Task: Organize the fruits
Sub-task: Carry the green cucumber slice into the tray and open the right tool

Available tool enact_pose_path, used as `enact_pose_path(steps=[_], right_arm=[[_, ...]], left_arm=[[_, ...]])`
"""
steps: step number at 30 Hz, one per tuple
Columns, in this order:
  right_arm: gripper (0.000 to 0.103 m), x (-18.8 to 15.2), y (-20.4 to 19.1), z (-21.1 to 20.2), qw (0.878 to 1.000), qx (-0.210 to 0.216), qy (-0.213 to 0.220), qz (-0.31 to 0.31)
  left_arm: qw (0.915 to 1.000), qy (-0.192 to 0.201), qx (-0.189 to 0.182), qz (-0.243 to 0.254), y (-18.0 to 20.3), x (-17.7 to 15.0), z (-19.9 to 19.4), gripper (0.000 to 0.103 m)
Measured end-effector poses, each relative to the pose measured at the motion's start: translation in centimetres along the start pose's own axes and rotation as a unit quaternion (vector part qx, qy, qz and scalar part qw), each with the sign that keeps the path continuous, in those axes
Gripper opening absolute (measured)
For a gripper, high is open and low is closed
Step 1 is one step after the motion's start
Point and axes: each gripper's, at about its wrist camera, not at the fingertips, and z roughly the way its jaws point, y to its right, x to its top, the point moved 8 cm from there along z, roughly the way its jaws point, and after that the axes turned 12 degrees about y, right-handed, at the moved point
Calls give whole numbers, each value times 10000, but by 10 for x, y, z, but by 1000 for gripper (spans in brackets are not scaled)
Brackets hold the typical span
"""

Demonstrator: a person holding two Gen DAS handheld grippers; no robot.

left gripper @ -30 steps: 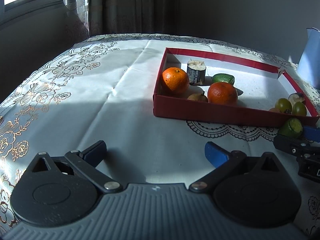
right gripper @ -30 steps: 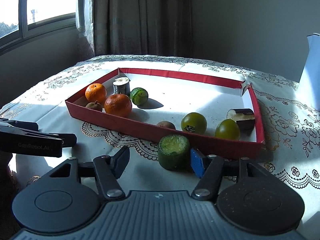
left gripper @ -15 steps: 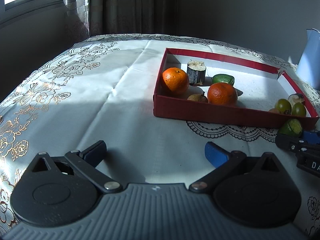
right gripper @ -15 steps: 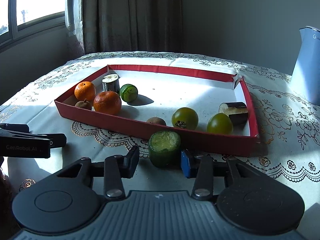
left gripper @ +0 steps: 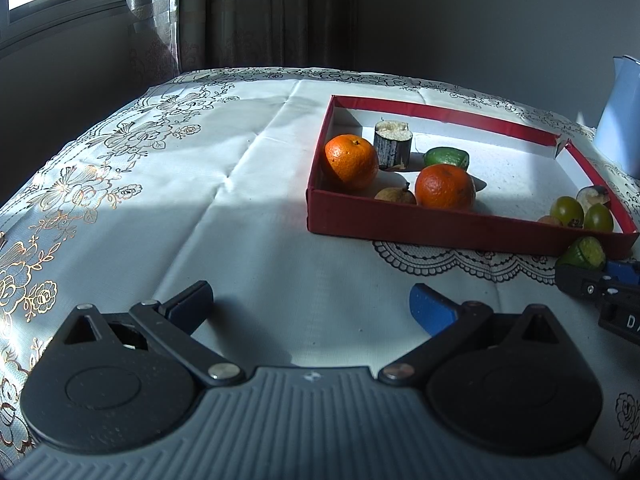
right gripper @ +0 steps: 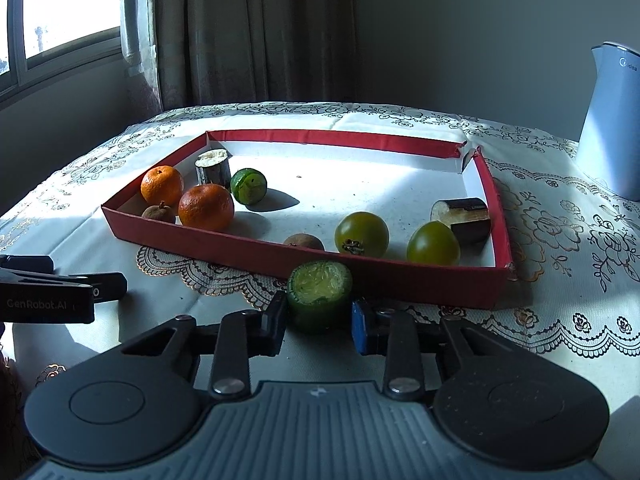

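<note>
My right claw seems barely closed on the green stub, just short of the tray wall ahead; it could slip or clip that wall, while my left claw gapes empty.

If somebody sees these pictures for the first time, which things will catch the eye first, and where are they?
The red tray in the sunlight on the lace tablecloth stands out, with two oranges bright at its left end. Just in front of its near wall, outside it, a cut green fruit piece stands between the fingers of the right gripper, which have closed in on it. The left gripper is open over bare cloth.
</note>
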Motion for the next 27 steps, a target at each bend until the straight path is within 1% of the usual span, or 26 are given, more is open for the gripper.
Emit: enact_pose_path(steps=[3,8,11,15,19,22,27], right_arm=[[31,1,0,-2,10000,53,47,38],[31,7,-3,-18,9995,202,227,109],[31,25,-4,-28,9985,250,491,36],[31,51,1,-19,9977,169,661,-23],[31,64,4,6,9983,148,567,-50],[31,63,7,25,9990,74,436,-119],[31,56,15,44,9994,-66,291,-146]], left_arm=[[10000,-1,1,3,0,0,0,103],[10000,-2,6,12,0,0,0,103],[10000,-6,12,25,0,-1,0,103],[10000,-7,13,28,0,-1,0,103],[10000,-7,14,29,0,-1,0,103],[10000,-10,17,38,-1,-1,0,103],[10000,-13,21,45,-1,-1,0,103]])
